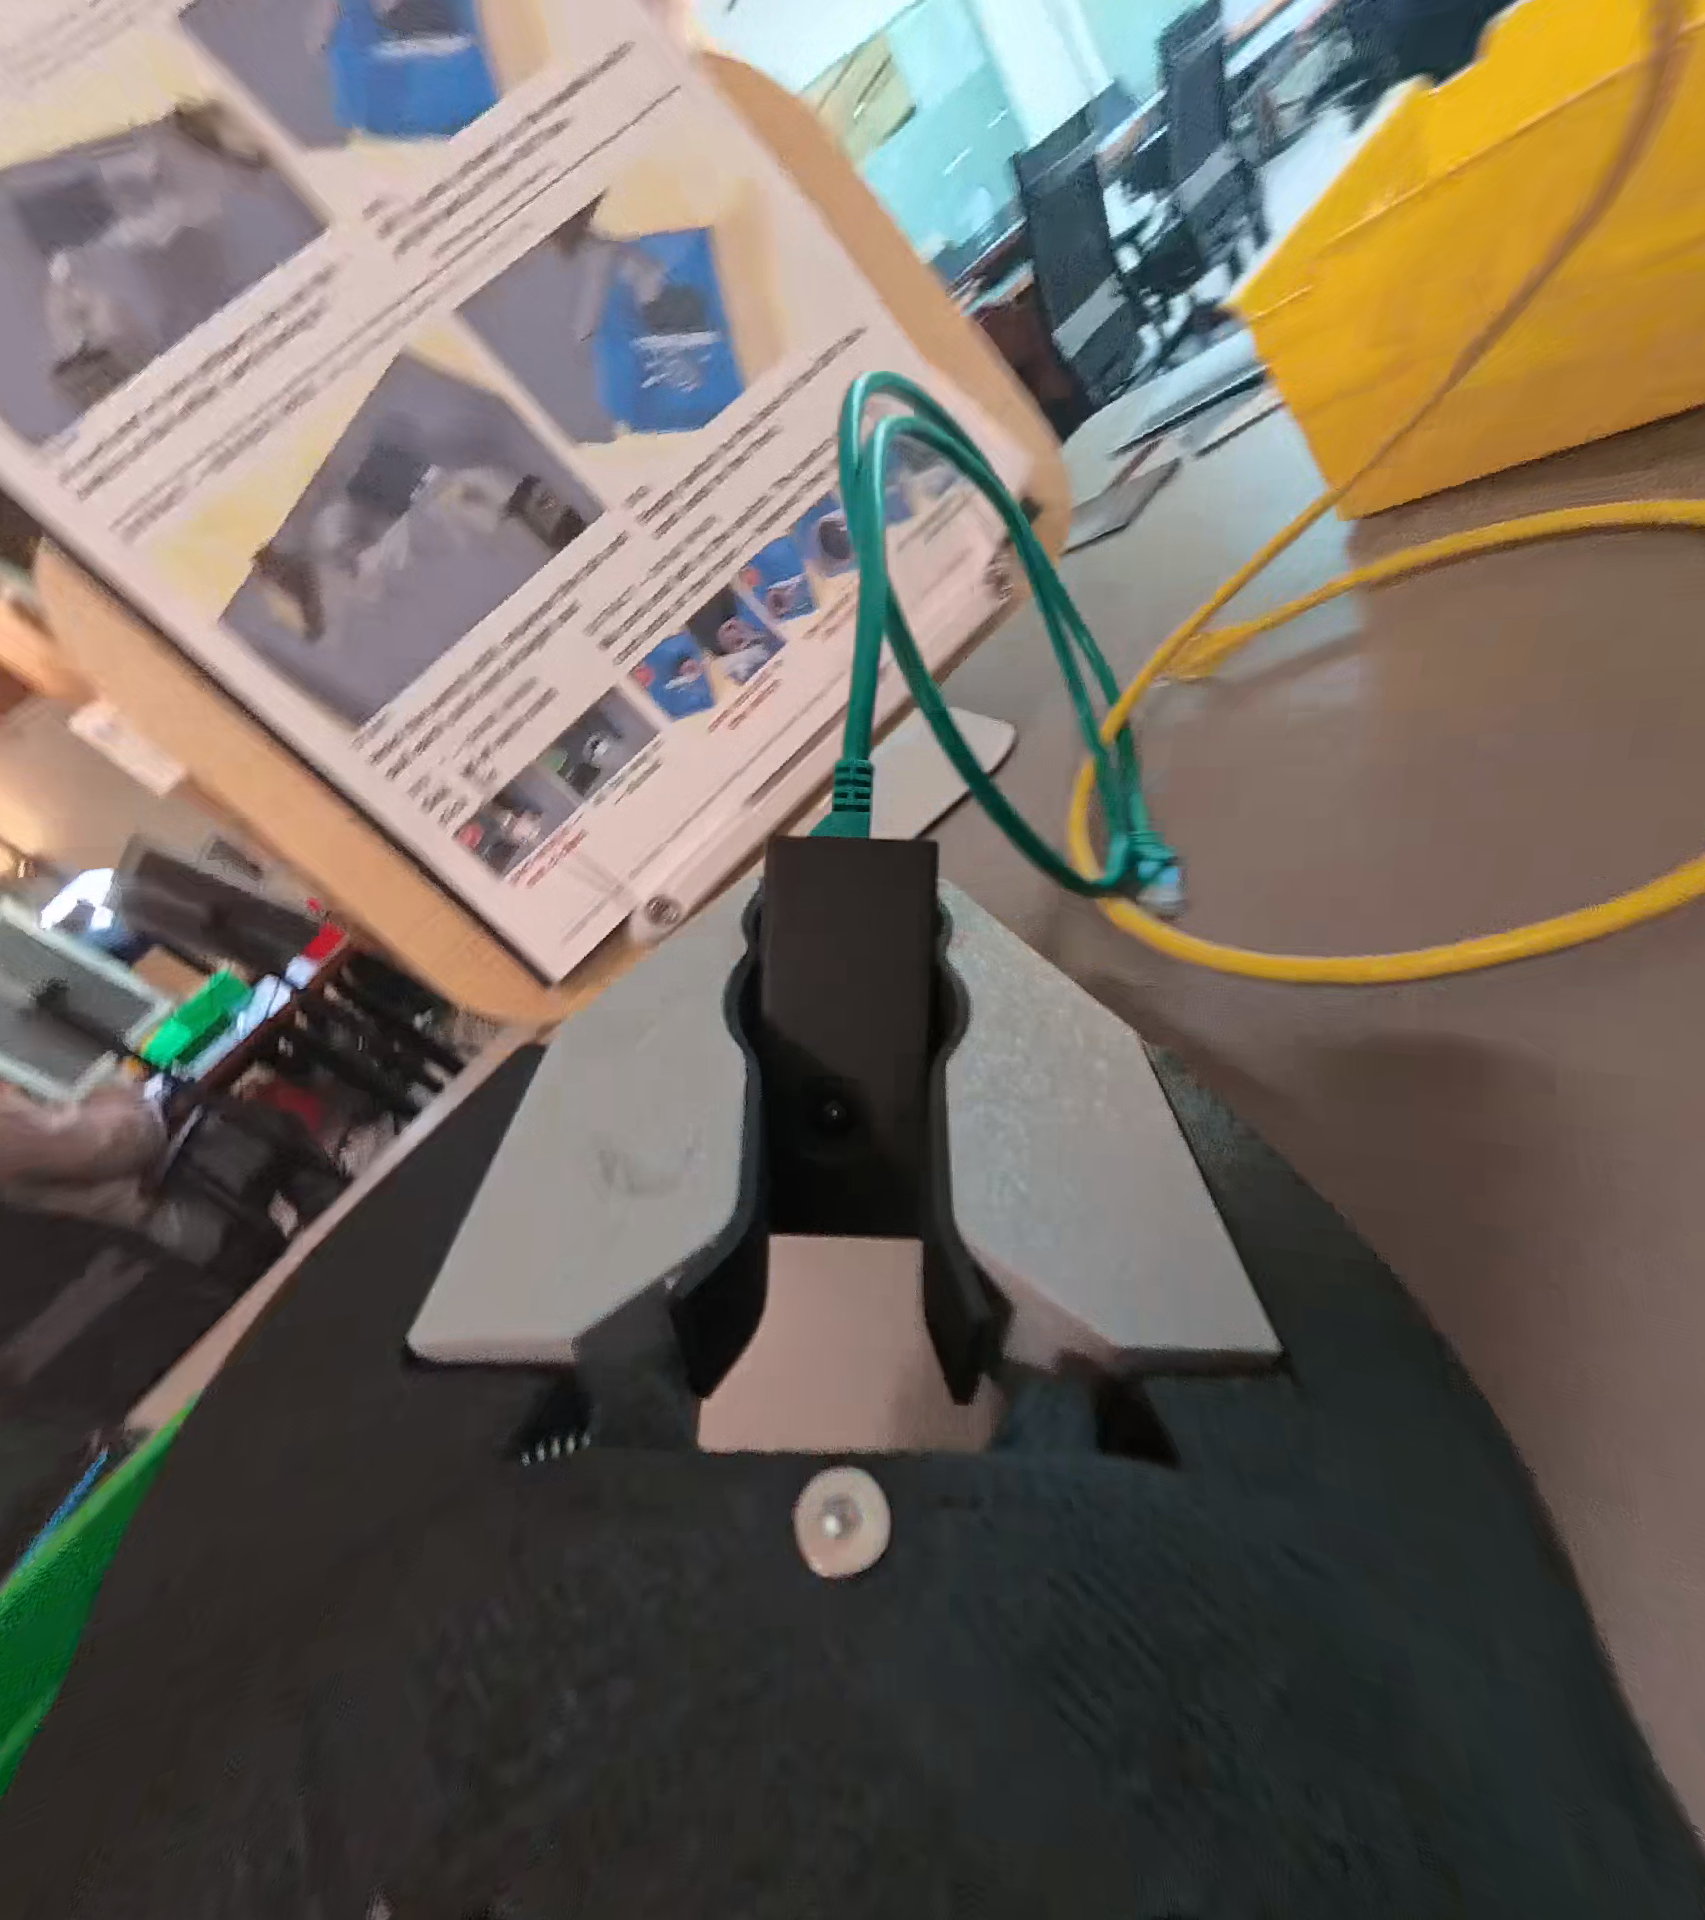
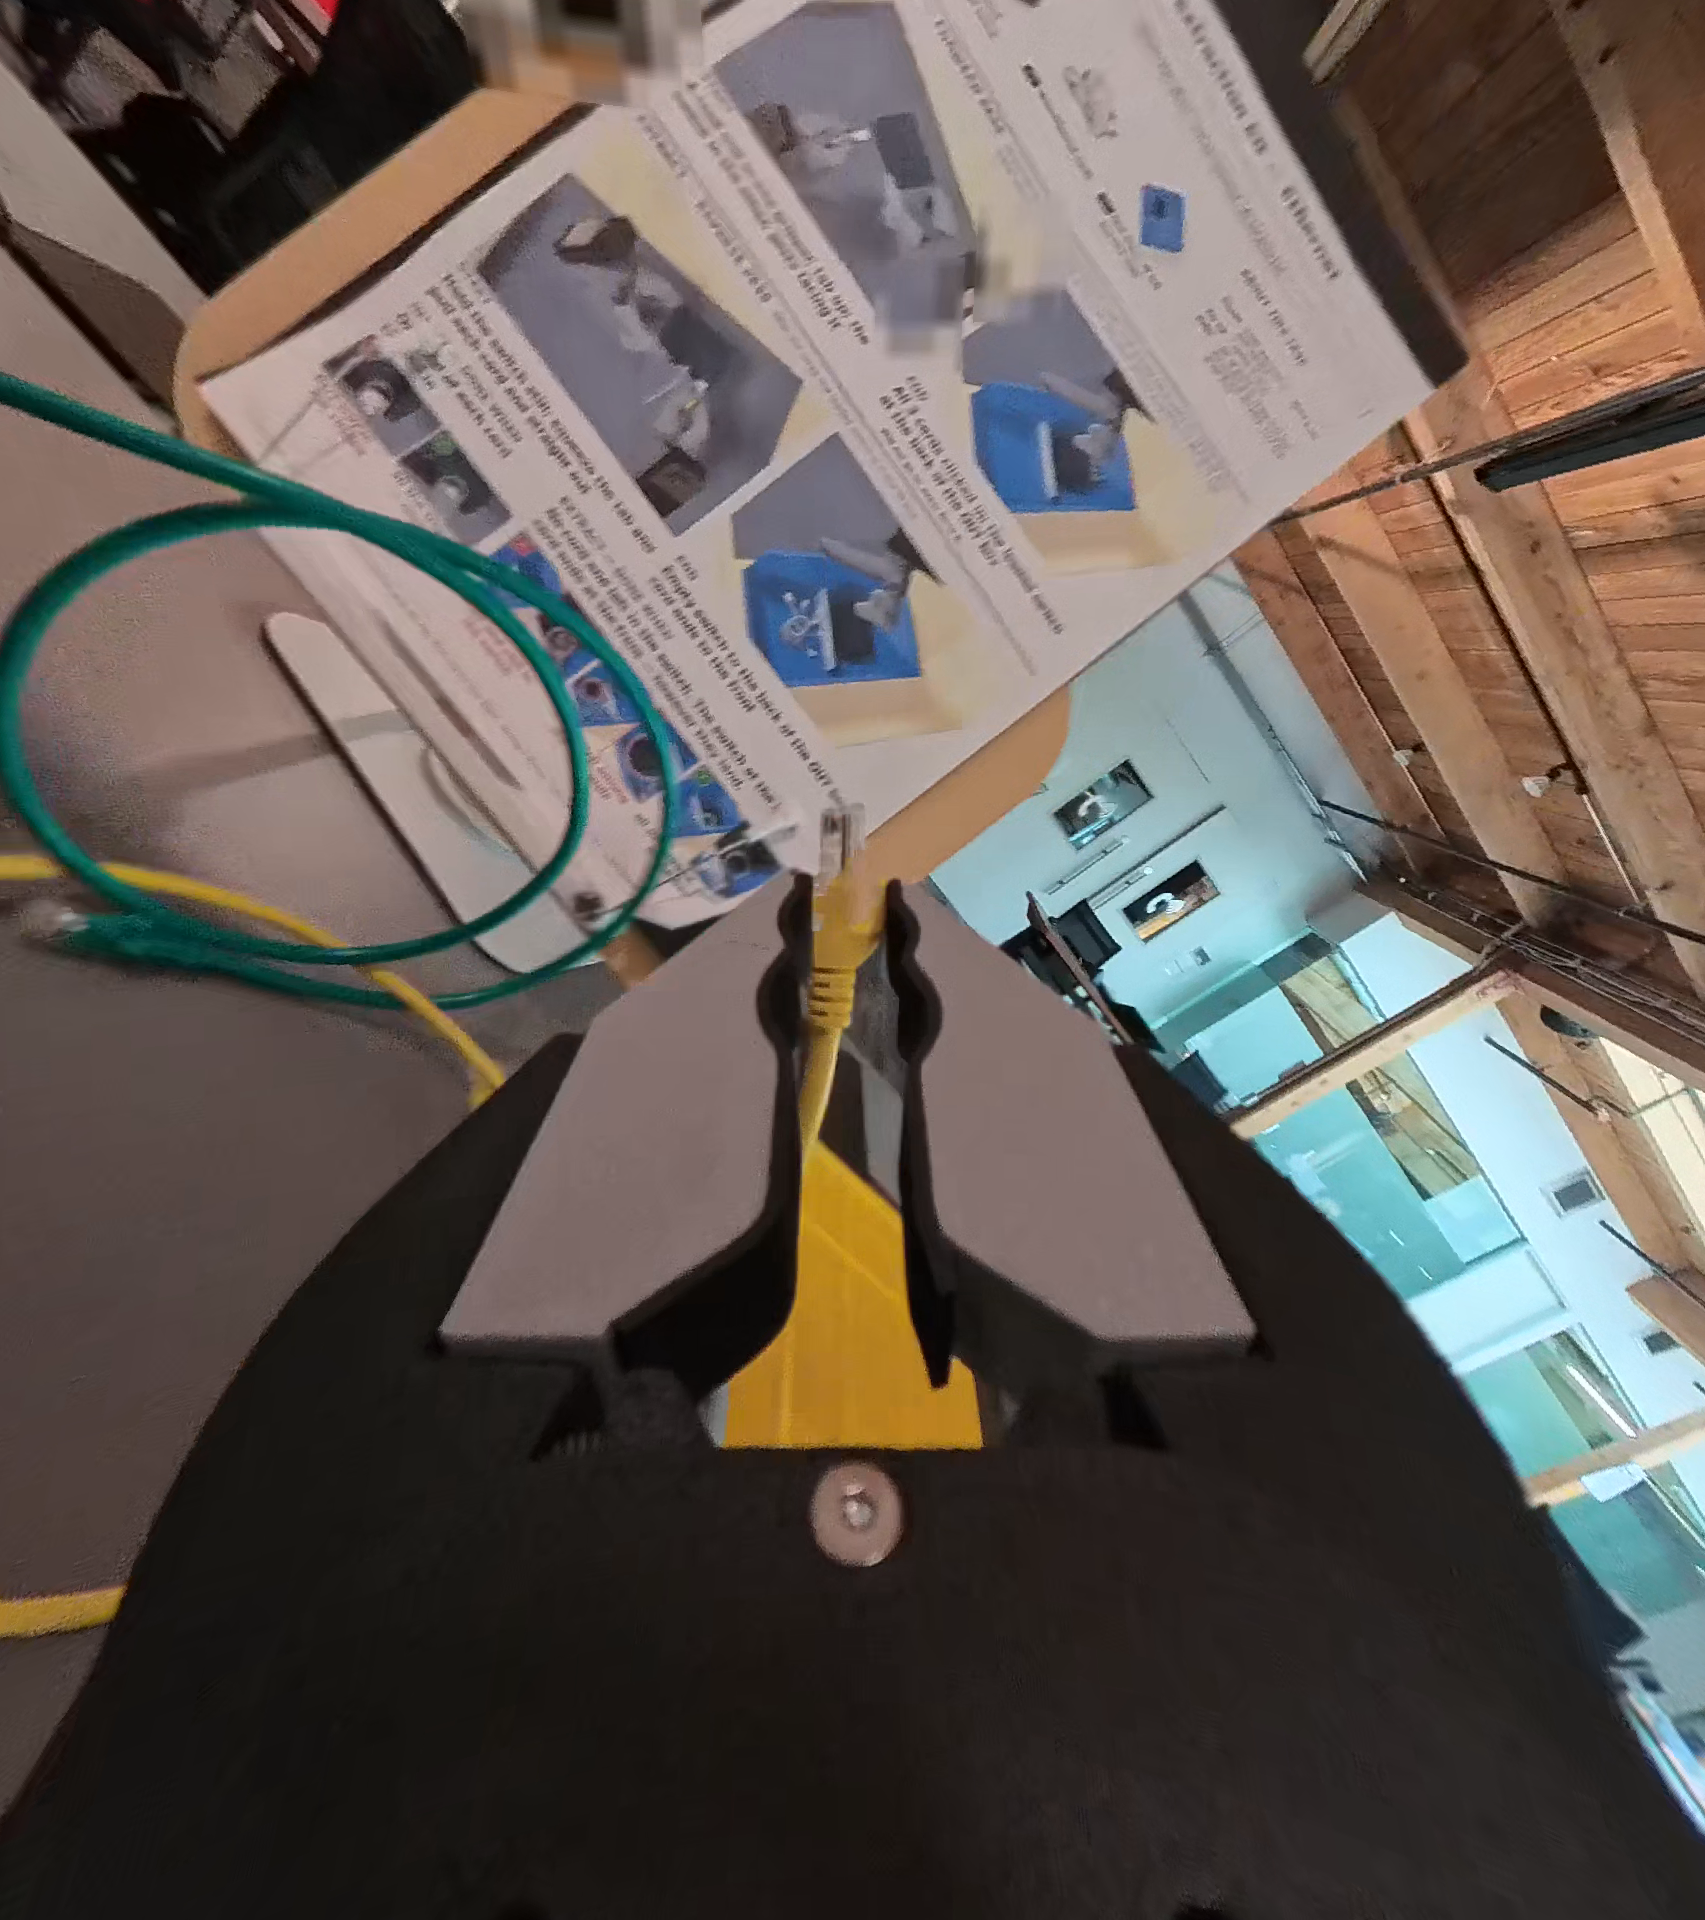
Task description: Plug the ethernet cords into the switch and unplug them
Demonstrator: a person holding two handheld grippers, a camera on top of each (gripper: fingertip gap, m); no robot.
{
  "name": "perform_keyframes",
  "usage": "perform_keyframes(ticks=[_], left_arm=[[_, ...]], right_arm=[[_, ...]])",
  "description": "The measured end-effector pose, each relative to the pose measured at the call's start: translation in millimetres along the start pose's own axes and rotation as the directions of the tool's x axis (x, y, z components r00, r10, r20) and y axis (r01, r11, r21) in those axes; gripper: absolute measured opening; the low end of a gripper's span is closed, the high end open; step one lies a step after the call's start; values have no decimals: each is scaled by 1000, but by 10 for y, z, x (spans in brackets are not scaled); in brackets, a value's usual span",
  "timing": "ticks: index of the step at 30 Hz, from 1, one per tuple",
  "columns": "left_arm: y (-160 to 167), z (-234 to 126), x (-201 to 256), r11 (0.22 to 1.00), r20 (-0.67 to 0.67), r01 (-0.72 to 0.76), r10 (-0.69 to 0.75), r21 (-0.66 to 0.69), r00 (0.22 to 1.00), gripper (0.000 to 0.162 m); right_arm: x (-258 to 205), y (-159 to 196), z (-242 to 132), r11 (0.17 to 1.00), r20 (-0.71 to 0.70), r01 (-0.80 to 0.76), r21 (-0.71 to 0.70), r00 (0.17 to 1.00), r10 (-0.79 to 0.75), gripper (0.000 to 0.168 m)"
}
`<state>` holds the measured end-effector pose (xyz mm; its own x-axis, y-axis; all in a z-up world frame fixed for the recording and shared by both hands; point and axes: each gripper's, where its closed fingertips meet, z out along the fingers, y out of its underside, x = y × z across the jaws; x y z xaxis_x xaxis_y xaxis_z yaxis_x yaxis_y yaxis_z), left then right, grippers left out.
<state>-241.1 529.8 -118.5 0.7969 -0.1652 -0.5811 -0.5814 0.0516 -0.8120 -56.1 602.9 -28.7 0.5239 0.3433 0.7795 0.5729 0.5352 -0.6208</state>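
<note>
My left gripper [image 1: 850, 914] is shut on the black switch [image 1: 848, 1039], held edge-on above the brown table. A green ethernet cord [image 1: 941, 540] is plugged into the switch's far end, loops up, and its free plug [image 1: 1154, 873] lies on the table. My right gripper [image 2: 843, 914] is shut on the boot of the yellow ethernet cord [image 2: 832, 966], its clear plug [image 2: 837, 831] sticking out past the fingertips, in the air. The green cord [image 2: 328, 727] loops at the left of the right wrist view. The yellow cord [image 1: 1450, 935] curves over the table.
An instruction sheet on a cardboard stand [image 1: 474, 436] rises at the table's back and also shows in the right wrist view [image 2: 827, 416]. A yellow bin [image 1: 1554, 291] sits at the right. A person's hand [image 1: 27, 1143] is at the left edge. One gripper's finger ends stand about 25 cm off the other's.
</note>
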Motion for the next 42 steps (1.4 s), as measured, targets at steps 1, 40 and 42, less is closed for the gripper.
perform_keyframes(ticks=[1, 40, 42], left_arm=[[56, 0, -75, 999, 31, 25, -24, -27, 999, 26], [256, -10, -167, 990, 70, 73, -65, -118, 995, 27], [266, -3, -157, 989, 63, 79, -72, -121, 995, 26]], right_arm=[[189, -83, 8, 1000, -22, 8, -7, 1000, -8, 10], [4227, -402, -639, 738, -254, 178, -650, 865, -432, 10], [4397, -459, -731, 741, -303, 149, -654, 847, -437, 10]])
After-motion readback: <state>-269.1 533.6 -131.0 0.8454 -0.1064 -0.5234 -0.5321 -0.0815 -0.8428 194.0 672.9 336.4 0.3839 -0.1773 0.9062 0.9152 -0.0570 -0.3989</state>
